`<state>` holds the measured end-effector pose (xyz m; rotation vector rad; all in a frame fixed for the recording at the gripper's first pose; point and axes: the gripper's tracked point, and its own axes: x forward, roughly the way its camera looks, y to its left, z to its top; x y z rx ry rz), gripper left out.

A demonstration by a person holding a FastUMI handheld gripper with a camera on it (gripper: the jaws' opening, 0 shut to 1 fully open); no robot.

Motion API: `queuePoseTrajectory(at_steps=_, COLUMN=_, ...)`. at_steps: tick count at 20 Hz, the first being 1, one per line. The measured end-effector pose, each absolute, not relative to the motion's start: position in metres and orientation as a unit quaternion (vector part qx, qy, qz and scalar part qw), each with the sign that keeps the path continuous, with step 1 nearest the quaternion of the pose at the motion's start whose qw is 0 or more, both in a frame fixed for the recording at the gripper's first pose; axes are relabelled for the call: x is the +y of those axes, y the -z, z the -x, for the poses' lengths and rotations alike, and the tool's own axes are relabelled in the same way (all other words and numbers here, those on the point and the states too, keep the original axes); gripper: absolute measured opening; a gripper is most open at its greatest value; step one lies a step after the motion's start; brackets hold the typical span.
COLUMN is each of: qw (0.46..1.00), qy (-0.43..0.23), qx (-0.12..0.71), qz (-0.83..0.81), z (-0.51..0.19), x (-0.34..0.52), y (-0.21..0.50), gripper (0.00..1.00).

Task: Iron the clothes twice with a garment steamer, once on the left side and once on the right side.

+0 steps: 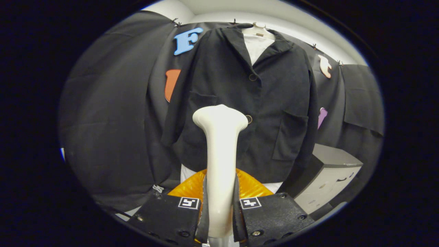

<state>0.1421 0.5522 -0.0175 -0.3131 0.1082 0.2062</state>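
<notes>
While the gripper (220,212) has both fingers pressed on the handle of one white garment steamer (219,154), its long axis stands upright, head pointing at one dark jacket (274,103) with two buttons (252,77) just beyond. One grey cabinet (325,178) stands beside the jacket.

Glossy smooth plastic steamer (219,151); matt woven cloth jacket (247,103); ribbed shiny amber base (192,187).

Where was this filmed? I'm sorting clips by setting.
Likely a staged recording booth: black cloth wall, a dark jacket on a mannequin, a grey cabinet. The gripper is shut on a white steamer.
</notes>
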Motion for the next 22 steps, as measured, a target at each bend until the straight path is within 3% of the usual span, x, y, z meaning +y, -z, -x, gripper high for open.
queuePoseTrajectory(at_steps=22, qw=0.96, qy=-0.128, qx=0.171, qz=0.181, z=-0.09, x=0.503, y=0.11, gripper=0.3)
